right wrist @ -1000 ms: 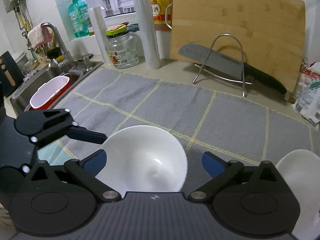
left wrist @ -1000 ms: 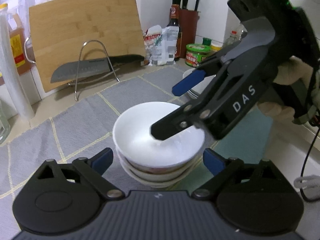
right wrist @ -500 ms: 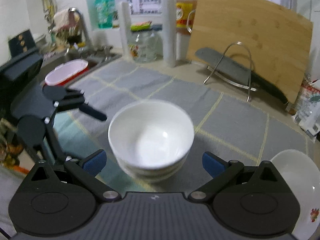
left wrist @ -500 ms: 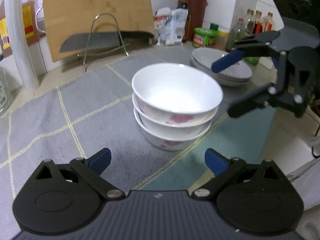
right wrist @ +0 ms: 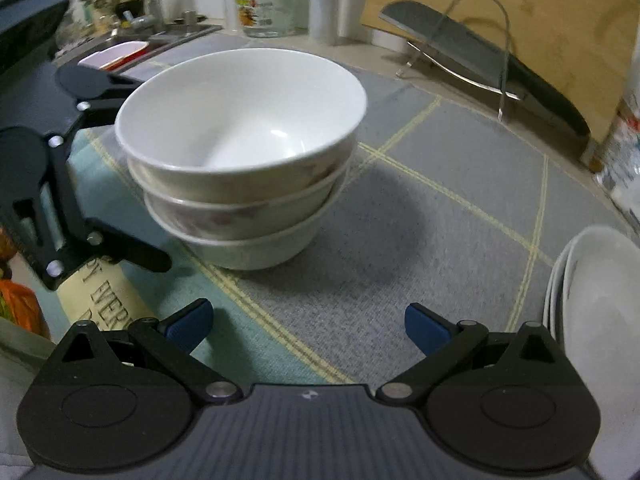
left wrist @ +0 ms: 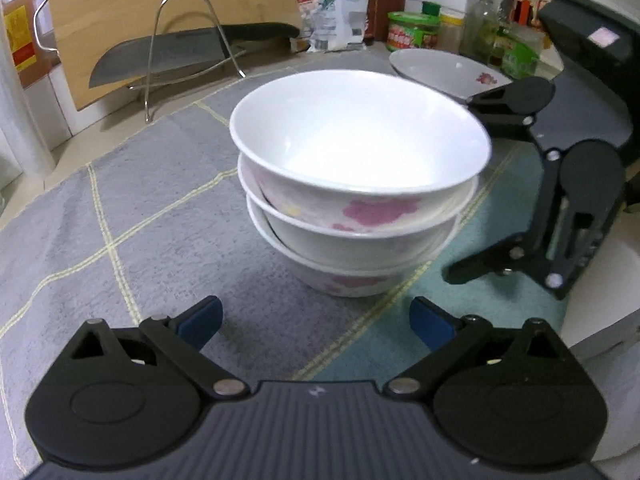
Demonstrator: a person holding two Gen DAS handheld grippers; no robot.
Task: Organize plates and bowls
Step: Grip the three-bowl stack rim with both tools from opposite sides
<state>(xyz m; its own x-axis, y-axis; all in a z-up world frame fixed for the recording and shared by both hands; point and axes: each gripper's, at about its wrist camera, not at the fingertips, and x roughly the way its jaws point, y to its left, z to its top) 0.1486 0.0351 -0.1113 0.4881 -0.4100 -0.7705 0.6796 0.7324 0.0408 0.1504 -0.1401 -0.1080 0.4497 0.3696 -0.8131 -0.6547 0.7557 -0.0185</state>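
Only right wrist shows stacked plates [right wrist: 592,320]; both grippers gape, empty, near bowls [left wrist: 360,184].

Dim indoor light, soft shadow beside the stacked bowls [right wrist: 244,160], slight motion blur, strong fisheye bending at edges.

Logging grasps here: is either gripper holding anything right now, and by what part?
Nothing is held. The left gripper and right gripper are both open, apart from the stack of bowls.
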